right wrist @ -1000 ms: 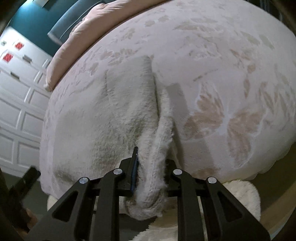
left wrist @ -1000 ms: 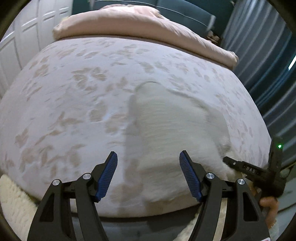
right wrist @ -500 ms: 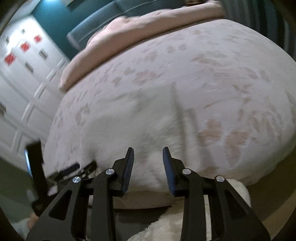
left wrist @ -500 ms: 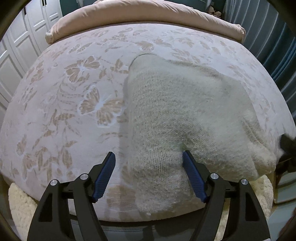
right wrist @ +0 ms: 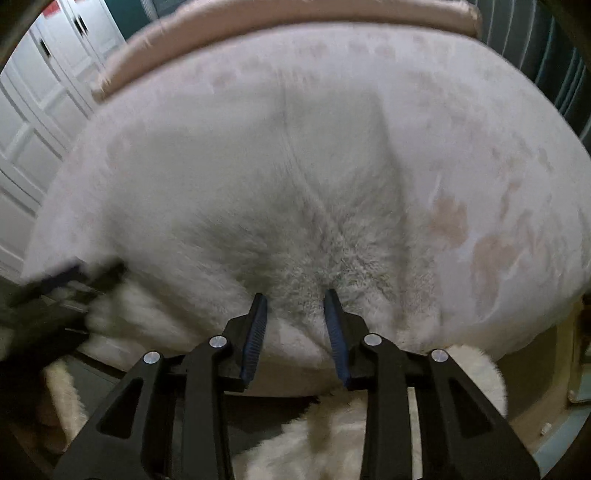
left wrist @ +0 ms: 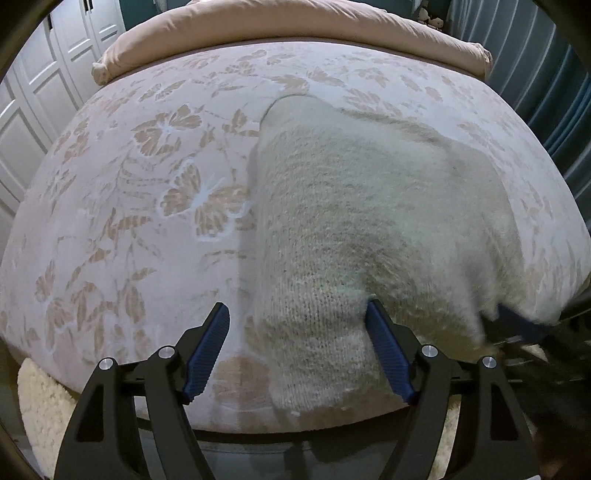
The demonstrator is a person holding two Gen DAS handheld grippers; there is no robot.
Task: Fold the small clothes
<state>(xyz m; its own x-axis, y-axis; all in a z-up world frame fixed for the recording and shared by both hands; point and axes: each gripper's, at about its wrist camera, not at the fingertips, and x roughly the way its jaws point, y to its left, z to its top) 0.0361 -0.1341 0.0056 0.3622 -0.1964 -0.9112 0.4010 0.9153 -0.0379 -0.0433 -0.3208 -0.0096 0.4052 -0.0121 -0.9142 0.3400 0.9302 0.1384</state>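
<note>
Released from the right gripper (right wrist: 295,314), now part-open, the sweater (left wrist: 369,221) lies flat beneath the wide-open left gripper (left wrist: 295,325), ready for folding.

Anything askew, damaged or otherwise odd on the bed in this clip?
Nothing damaged or spilled. The cream fuzzy knitted garment lies on the floral pink bedspread with its near end hanging over the bed's front edge, slightly askew. Both grippers are open and hold nothing.

No legible text, label, brand, number or sign in either wrist view; the red patches on the white cupboard doors (right wrist: 55,5) at far left of the right wrist view are too blurred to read.
</note>
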